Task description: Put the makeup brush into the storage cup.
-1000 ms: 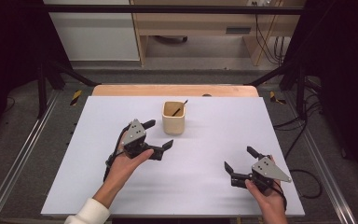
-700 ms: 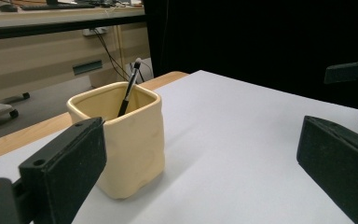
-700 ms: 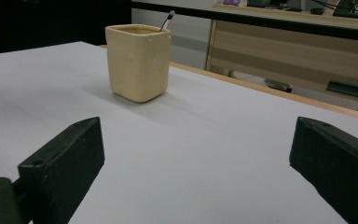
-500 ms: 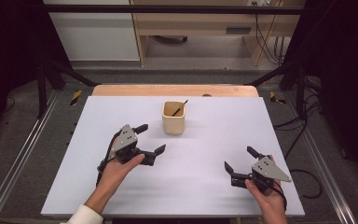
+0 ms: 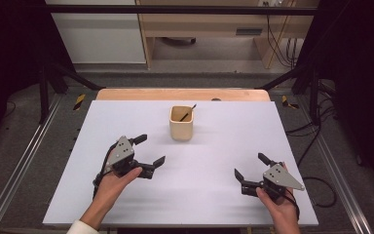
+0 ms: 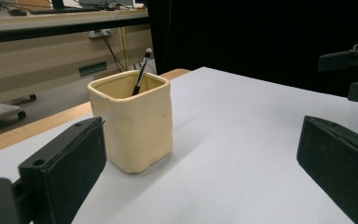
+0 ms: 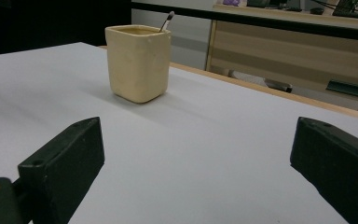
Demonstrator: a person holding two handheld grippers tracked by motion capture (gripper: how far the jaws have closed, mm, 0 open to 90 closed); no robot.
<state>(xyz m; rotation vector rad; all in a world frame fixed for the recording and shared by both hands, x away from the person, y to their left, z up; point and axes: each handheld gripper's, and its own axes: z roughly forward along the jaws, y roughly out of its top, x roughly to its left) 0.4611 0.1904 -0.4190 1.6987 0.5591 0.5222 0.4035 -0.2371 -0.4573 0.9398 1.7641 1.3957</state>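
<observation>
A cream square cup stands upright at the back middle of the white table; it is also in the left gripper view and the right gripper view. A thin black brush leans inside it, its tip above the rim. My left gripper is open and empty, low at the left, short of the cup. My right gripper rests open and empty at the front right. The far-off right gripper appears at the edge of the left gripper view.
The white table top has a wooden strip along its far edge. Metal rails run down both sides. Behind are a wooden desk, a white cabinet and trailing cables.
My left gripper has drawn back toward the front left of the table, away from the cup, still open. The right gripper and the cup have stayed put.
</observation>
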